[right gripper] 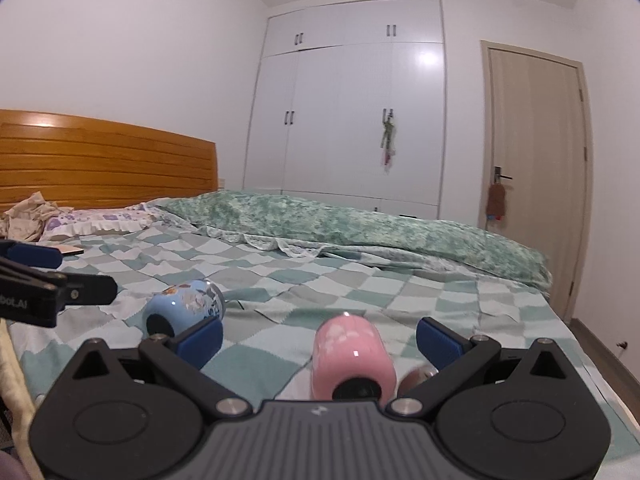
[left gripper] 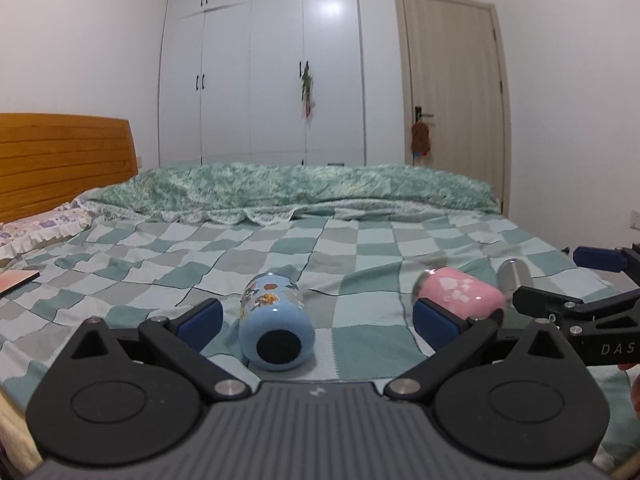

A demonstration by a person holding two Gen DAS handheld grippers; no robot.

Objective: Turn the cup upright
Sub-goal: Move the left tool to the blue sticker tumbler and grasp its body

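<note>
Checked in teal, grey and pale green, bed spread wide below both cameras, serving as the landmark for everything else. Beyond bed's far side: white wardrobe against the wall, beige door just beside it. At bed's head end: orange wooden headboard, with purple-flowered pillow lying below it. Along bed's far edge: crumpled green floral duvet, bunched in a long ridge.

On bed's near part, lying on its side: blue cup, cartoon print on the wall, round black base turned toward the left wrist camera. Also on bed's near part, well apart from blue cup: pink cup, likewise tipped on its side, white paw-like marks on the wall, dark base toward the right wrist camera. Just beside pink cup on bed: small shiny rounded piece, too blurred to name.

Low over bed's near edge: left gripper, blue pads spread wide, blue cup between them, untouched as far as can be seen. Likewise low over bed: right gripper, pads spread wide, pink cup between them, nearer the right pad, contact not clear.
</note>
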